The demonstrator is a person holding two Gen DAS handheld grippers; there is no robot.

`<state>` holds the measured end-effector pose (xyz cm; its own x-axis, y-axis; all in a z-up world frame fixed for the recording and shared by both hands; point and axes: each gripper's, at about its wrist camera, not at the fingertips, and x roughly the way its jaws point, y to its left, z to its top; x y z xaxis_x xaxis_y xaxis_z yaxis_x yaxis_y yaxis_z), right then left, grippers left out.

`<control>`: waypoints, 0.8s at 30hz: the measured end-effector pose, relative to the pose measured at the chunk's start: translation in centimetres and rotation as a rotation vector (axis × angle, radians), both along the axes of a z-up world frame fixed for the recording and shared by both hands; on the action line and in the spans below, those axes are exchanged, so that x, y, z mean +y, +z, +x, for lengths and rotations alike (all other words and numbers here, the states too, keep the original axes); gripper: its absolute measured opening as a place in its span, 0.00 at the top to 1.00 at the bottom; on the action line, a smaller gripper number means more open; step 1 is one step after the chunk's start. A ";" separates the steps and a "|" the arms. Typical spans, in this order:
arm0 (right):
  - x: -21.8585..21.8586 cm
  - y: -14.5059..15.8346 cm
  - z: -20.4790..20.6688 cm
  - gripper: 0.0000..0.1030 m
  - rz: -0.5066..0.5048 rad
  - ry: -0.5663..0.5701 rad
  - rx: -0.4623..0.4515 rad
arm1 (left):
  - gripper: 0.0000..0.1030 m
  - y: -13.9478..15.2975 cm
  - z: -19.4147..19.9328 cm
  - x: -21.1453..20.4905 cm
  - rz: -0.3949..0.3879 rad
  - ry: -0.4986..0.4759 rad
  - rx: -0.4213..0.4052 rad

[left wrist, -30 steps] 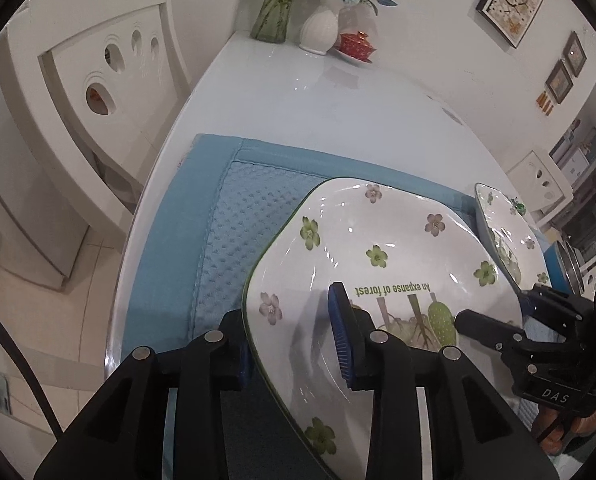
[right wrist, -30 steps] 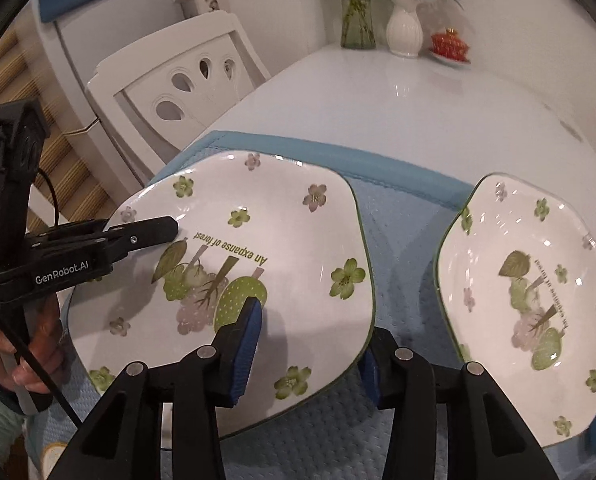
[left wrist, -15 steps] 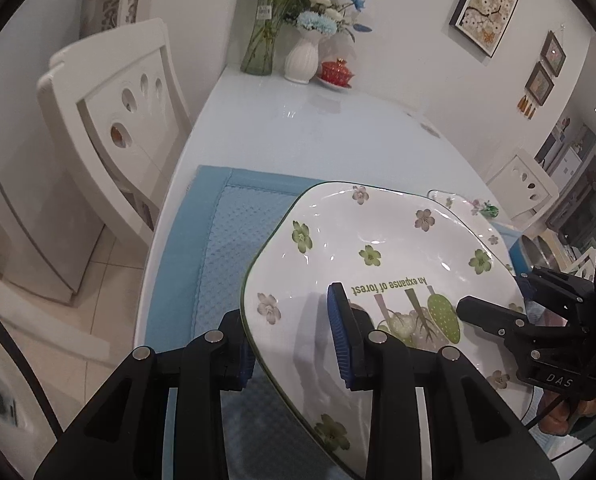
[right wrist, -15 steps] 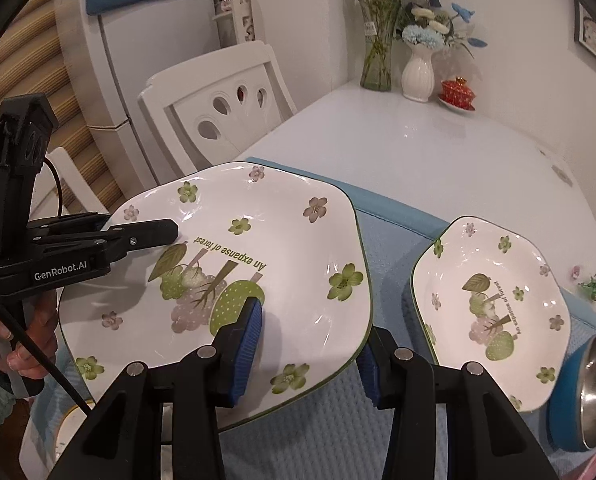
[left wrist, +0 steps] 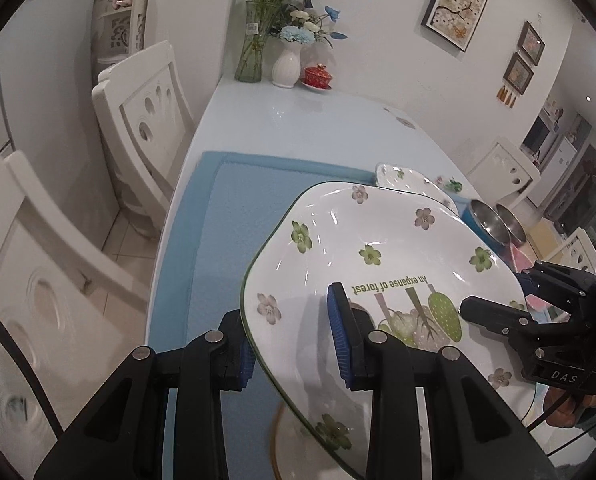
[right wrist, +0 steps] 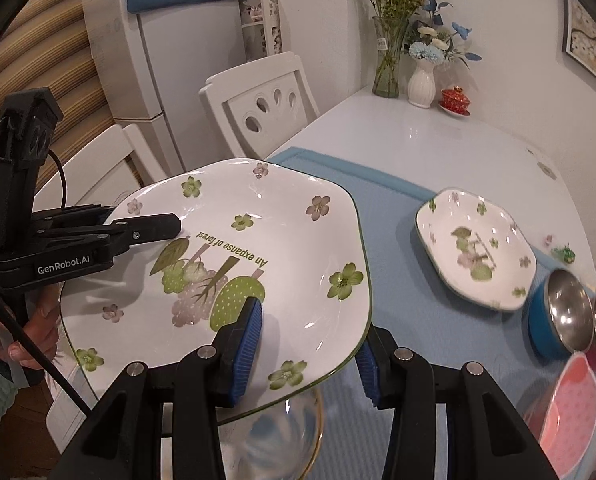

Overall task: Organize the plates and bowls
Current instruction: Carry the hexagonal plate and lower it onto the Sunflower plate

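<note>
I have the large plate (left wrist: 378,264) clamped from two sides and clear of the table (left wrist: 298,128). In the left wrist view my left gripper (left wrist: 290,340) grips the plate's left rim, one blue pad on the printed face, the other under the edge. At the right of that frame my right gripper (left wrist: 494,316) reaches onto the opposite rim. In the right wrist view the right gripper (right wrist: 310,348) is closed on the plate's near right rim, one pad on the upper face beside the green print, the other below the edge. The left gripper (right wrist: 146,226) enters from the left of that frame, its upper finger lying on the plate's face.

The plate fills the centre of both views, above the blue mat (right wrist: 398,280). A small plate (right wrist: 474,248) of the same floral pattern lies flat on the mat at centre right. Lower right of it stands a blue bowl (right wrist: 542,328) with a steel lining, and a second steel-lined bowl just beside it. A pink dish (right wrist: 570,404) sits at the lower right edge. A clear glass bowl (right wrist: 282,436) with a gold rim shows under the large plate at the bottom centre, blurred.
</note>
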<state>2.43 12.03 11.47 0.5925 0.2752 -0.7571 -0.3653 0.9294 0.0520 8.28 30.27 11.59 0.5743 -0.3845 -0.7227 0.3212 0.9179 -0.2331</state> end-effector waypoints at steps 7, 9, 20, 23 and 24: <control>-0.5 -1.5 -5.9 0.59 -0.005 -0.004 0.070 | 0.72 -1.3 -5.0 -0.3 0.003 -0.029 0.062; -0.6 -2.2 -7.2 0.59 -0.008 -0.004 0.091 | 0.72 -2.0 -6.1 -0.4 0.004 -0.030 0.081; -1.3 -5.8 -10.5 0.59 -0.025 0.008 0.179 | 0.72 -4.8 -10.5 -1.1 0.029 -0.030 0.156; -1.3 -6.6 -10.5 0.59 -0.035 0.012 0.199 | 0.72 -5.5 -11.1 -1.3 0.042 -0.032 0.169; -1.3 -6.9 -10.5 0.59 -0.038 0.013 0.207 | 0.72 -5.6 -11.3 -1.4 0.049 -0.031 0.169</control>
